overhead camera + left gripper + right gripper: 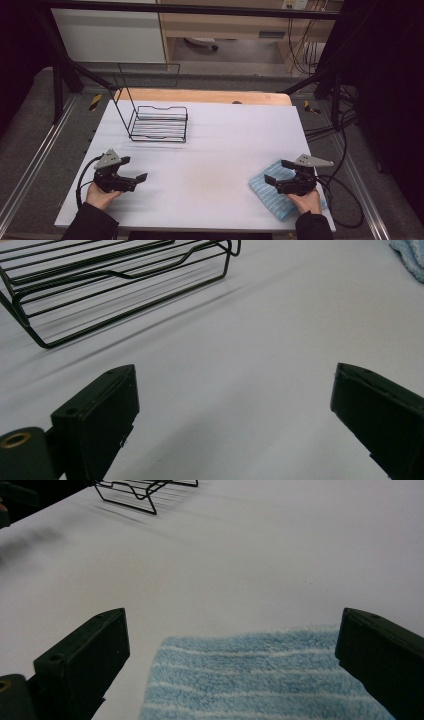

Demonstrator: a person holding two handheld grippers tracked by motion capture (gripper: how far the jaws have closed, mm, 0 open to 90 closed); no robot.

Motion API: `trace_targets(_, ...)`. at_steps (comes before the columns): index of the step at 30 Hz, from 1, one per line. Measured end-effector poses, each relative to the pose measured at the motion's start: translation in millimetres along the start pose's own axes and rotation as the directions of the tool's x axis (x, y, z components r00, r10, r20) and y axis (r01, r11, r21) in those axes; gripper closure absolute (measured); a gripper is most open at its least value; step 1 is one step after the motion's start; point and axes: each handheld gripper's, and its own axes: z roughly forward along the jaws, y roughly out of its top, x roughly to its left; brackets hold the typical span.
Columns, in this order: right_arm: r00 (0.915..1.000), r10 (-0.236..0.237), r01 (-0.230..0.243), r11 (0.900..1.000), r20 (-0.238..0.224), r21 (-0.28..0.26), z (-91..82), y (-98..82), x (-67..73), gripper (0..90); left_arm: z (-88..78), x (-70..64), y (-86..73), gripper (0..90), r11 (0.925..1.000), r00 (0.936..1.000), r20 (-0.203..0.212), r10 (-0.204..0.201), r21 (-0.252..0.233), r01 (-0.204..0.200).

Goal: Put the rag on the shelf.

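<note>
Lying diagonally, striped towel [274,188]

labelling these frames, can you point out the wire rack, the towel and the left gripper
rack [159,124], high view, on its slatted base
towel [260,677], right gripper view, middle of the striped cloth
left gripper [134,173], high view, midway between its fingers

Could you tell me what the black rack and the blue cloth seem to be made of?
The rack looks like thin bent metal wire with a black coating: slim rods, see-through. The cloth looks like terry towelling: fuzzy looped pile, light blue with paler stripes, lying limp on the table.
</note>
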Motion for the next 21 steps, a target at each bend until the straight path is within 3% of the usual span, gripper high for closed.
trace_targets(9,0.9999,-0.010,0.010,1.000,0.008,0.011,3.0,0.3,3.4,1.5,-0.5,-0.6,-1.0,5.3,1.0000,1.0000,-0.001,0.002,-0.006,-0.002)
trace_targets(21,0.9977,-0.067,0.068,0.992,-0.012,0.104,23.6,2.0,24.9,2.2,1.4,-0.8,-2.0,5.6,0.9999,0.9999,-0.007,0.013,0.005,-0.013)
